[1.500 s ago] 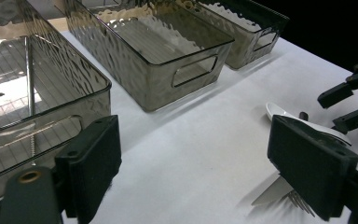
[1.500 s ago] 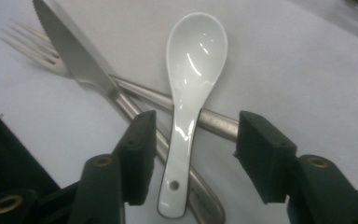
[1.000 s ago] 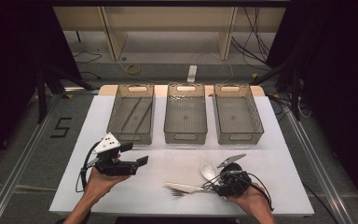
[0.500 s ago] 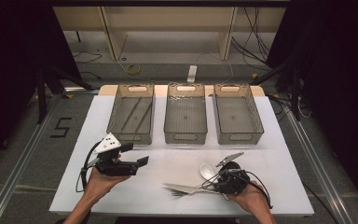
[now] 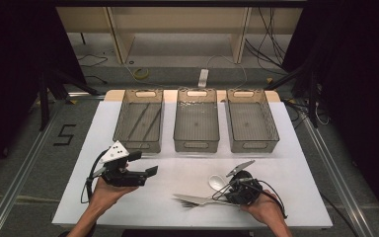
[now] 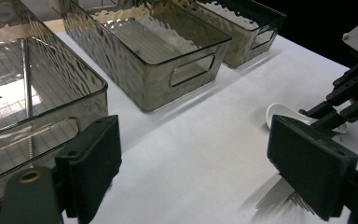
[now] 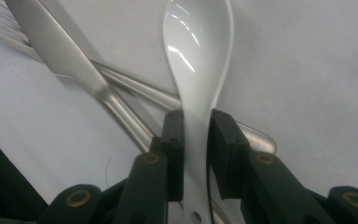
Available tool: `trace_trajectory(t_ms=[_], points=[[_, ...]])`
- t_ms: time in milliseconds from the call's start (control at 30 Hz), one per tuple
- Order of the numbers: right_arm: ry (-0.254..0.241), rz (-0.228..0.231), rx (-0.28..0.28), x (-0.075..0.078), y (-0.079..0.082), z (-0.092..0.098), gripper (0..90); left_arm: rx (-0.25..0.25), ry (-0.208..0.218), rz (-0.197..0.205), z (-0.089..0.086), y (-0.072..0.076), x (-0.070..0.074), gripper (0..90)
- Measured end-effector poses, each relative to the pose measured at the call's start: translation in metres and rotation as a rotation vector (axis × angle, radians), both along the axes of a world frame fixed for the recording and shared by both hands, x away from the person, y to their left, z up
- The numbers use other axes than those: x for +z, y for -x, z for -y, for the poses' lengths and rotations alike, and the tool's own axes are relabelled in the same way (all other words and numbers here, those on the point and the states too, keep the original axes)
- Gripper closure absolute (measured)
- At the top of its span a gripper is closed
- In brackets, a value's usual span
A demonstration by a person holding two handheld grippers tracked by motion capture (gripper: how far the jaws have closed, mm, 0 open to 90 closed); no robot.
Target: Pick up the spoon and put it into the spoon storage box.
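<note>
A white ceramic spoon [image 7: 198, 46] lies on the white table, its handle across a steel knife [image 7: 70, 60] and a fork [image 7: 9, 23]. My right gripper [image 7: 196, 121] has just been closing, and its pads now press on both sides of the spoon's handle. From above, the right gripper [image 5: 227, 189] sits low at the front right beside the spoon [image 5: 217, 181]. The left gripper [image 5: 145, 164] hovers at the front left, open, with nothing between its jaws. In its own view the left gripper [image 6: 196, 158] looks toward the spoon [image 6: 279, 114].
Three smoky clear bins stand in a row at the back: left [image 5: 139, 146] with thin sticks inside, middle [image 5: 196, 146] and right [image 5: 252, 146]. The knife and fork [image 5: 197, 200] point left along the front edge. Open white table lies between the hands.
Both hands have kept their place. The right gripper's jaws have drawn in on the spoon's handle.
</note>
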State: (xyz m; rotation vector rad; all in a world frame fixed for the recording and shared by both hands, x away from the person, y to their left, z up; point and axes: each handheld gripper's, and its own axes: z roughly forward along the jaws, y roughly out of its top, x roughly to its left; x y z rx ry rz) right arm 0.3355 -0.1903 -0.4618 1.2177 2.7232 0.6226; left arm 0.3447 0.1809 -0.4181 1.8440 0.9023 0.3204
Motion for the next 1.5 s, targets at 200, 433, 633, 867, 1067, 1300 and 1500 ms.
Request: trace_trajectory(t_ms=[200, 433, 633, 867, 1067, 1300, 1500], points=[[-0.042, -0.005, 0.019, 0.003, 0.001, -0.001, 85.7, 0.001, -0.006, 0.001, -0.001, 0.000, 0.000, 16.9], [-0.033, 0.016, 0.019, 0.003, 0.001, -0.003, 85.9, 0.003, -0.006, 0.004, -0.001, 0.000, 0.000, 17.0], [-0.067, 0.059, 0.002, 0.010, 0.000, 0.001, 86.0, 0.016, 0.005, 0.011, -0.003, 0.000, 0.001, 17.0], [-0.105, 0.111, -0.018, 0.022, -0.012, 0.004, 86.0, 0.023, 0.031, 0.016, -0.005, 0.000, 0.002, 16.9], [-0.155, 0.151, -0.030, 0.032, -0.028, 0.001, 86.0, 0.032, 0.045, 0.022, -0.006, 0.000, 0.003, 16.9], [-0.181, 0.195, -0.031, 0.046, -0.052, -0.016, 85.9, 0.046, 0.068, 0.029, -0.008, 0.001, 0.004, 16.9], [-0.206, 0.225, -0.038, 0.061, -0.073, -0.025, 85.9, 0.053, 0.085, 0.031, -0.009, 0.000, 0.005, 16.8]])
